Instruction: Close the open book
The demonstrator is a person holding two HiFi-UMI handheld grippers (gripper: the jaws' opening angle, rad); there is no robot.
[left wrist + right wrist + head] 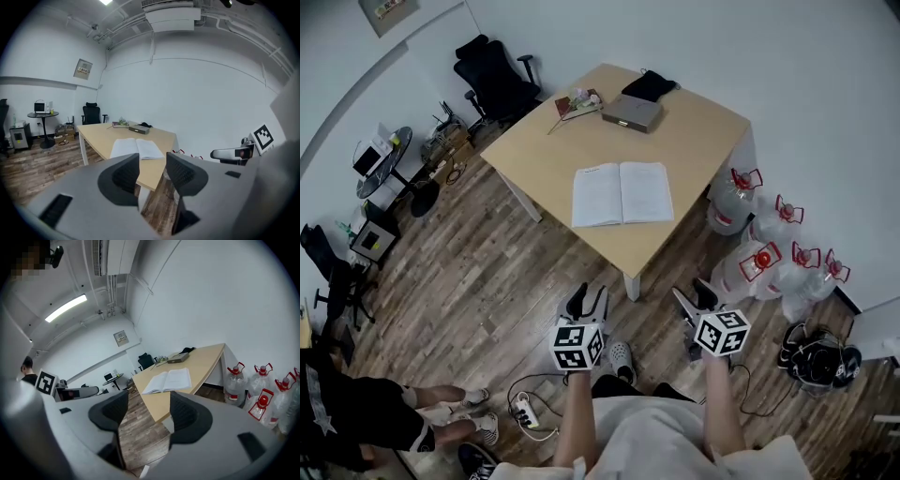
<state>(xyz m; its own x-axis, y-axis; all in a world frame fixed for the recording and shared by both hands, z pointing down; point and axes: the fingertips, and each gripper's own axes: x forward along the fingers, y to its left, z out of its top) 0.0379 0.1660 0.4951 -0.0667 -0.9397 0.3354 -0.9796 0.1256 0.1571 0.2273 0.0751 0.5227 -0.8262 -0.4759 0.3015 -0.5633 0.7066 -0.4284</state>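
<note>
An open book [622, 193] with white pages lies flat near the front corner of the light wooden table [694, 131]; it also shows as the book [137, 148] and the book [168, 380] in the two gripper views. My left gripper [586, 302] hangs over the floor short of the table corner, jaws open and empty. To its right my right gripper [695, 298] is likewise open with nothing between its jaws. Both stand well short of the book.
On the table's far side lie a grey box [632, 112], a dark pouch [649, 85] and a small book with flowers [577, 103]. Several water jugs [750, 264] stand on the floor right of the table. A black office chair [495, 77] and cables [525, 398] sit to the left.
</note>
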